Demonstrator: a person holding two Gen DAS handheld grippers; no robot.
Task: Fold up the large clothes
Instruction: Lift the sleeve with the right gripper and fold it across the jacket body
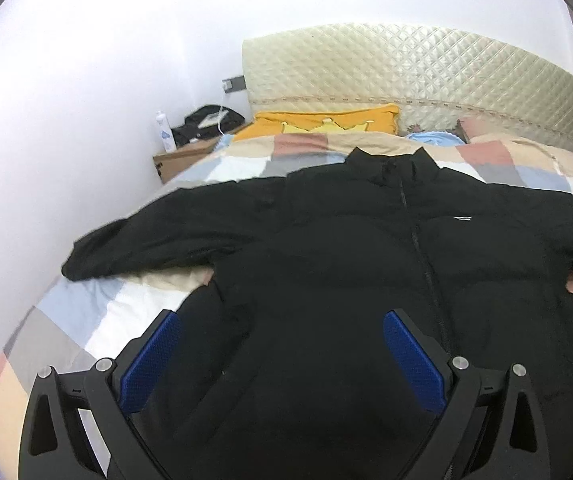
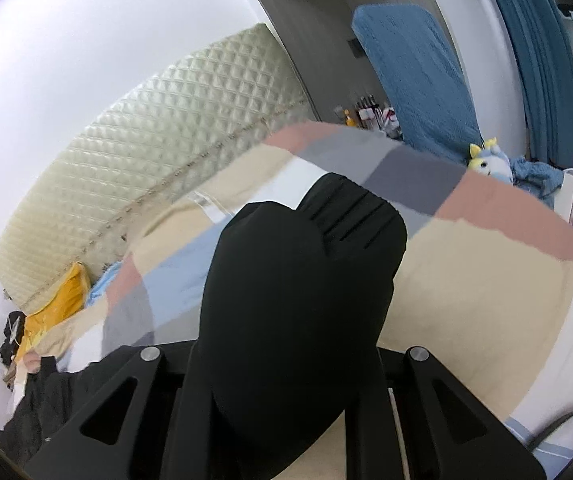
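Black jacket (image 1: 326,248) lies spread, front up, on the patchwork bed (image 1: 86,312), collar toward the far headboard (image 1: 406,68). Left hand-held gripper (image 1: 282,356) hangs released over its near hem. Right hand-held gripper (image 2: 286,392) is clenched on the jacket's sleeve (image 2: 306,280).

A bed covered in a pastel patchwork quilt (image 1: 86,312) carries a black jacket (image 1: 326,260), spread flat, front up, directly ahead of the left gripper (image 1: 282,356). Beyond the jacket's collar, an orange pillow (image 1: 326,120) lies against the quilted cream headboard (image 1: 406,68).
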